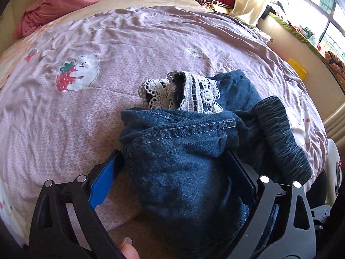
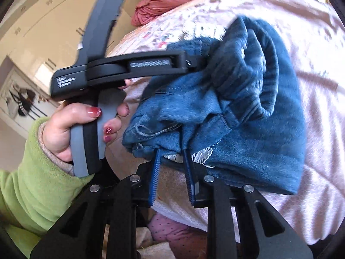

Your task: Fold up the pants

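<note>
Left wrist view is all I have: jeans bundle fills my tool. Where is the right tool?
Observer: The right tool is at the near edge of the jeans, tips tucked under the denim beside the white lace trim.
Operator: Gripping?
Observer: Cannot tell. Its fingers stand close together, but fabric hides the tips.
Operator: My tool from that side?
Observer: The left tool shows side-on, tip buried in the denim, with the left hand wrapped round its handle.
</note>
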`<state>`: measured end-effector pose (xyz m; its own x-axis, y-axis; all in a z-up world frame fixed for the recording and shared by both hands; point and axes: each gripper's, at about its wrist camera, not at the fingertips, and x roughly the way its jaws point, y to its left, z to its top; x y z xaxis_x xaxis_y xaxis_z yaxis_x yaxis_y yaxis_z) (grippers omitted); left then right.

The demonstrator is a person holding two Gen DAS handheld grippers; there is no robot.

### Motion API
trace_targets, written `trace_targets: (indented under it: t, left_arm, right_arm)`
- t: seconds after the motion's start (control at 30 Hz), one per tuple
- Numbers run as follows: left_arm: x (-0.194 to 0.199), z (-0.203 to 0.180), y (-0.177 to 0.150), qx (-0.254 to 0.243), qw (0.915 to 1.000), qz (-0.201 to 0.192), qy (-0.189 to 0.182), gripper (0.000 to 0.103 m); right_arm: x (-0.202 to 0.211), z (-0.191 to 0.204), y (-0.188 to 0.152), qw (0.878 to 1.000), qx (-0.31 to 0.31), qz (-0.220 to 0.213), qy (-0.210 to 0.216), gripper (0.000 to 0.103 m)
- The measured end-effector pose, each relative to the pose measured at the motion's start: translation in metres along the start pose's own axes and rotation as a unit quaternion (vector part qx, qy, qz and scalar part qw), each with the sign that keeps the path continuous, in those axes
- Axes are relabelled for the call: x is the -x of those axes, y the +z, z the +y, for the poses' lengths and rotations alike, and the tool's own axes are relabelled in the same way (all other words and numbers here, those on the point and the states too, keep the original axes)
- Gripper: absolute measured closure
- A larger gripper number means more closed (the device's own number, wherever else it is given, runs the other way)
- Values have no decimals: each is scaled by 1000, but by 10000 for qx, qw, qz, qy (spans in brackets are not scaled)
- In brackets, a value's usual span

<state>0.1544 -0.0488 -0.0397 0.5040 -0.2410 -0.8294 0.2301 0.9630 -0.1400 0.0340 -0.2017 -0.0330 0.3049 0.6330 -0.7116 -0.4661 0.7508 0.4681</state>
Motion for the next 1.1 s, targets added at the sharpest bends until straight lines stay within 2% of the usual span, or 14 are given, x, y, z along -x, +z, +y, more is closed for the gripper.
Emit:
trace_targets:
  t: [0.03, 0.1, 0.23, 0.33, 0.57, 0.6, 0.93, 1.1]
  left_arm:
    - [3, -1, 0, -16, 10000, -22, 9, 15]
    - [11, -4, -1, -81, 9999, -88, 60, 15]
    - [26, -9, -2, -134, 9997, -210, 78, 15]
    - [35, -11, -4, -163, 9993, -328, 124, 15]
    - [49, -11, -8, -128, 9986, -472, 191, 14]
    - [50, -12, -9, -136, 9985, -492, 199, 14]
    - [61, -14, -18, -90, 9980, -587, 197, 10]
    - [61, -9, -26, 58, 9981, -584, 171, 10]
  right_arm:
    - [3, 2, -2, 9999, 86, -47, -46, 67]
    - [19, 12, -3, 9993, 245, -217, -174, 55]
    - [44, 8, 1, 9977, 229, -548, -316, 53]
    - [64, -6, 4, 9960, 131, -771, -440, 47]
    - [89, -36, 16, 9898, -5, -1157, -835, 44]
    - [93, -49, 22, 9889, -4, -1191, -884, 43]
    - [97, -77, 46, 9795, 173, -1284, -1540, 39]
    - [90, -85, 53, 9798, 197, -1177, -1607, 33]
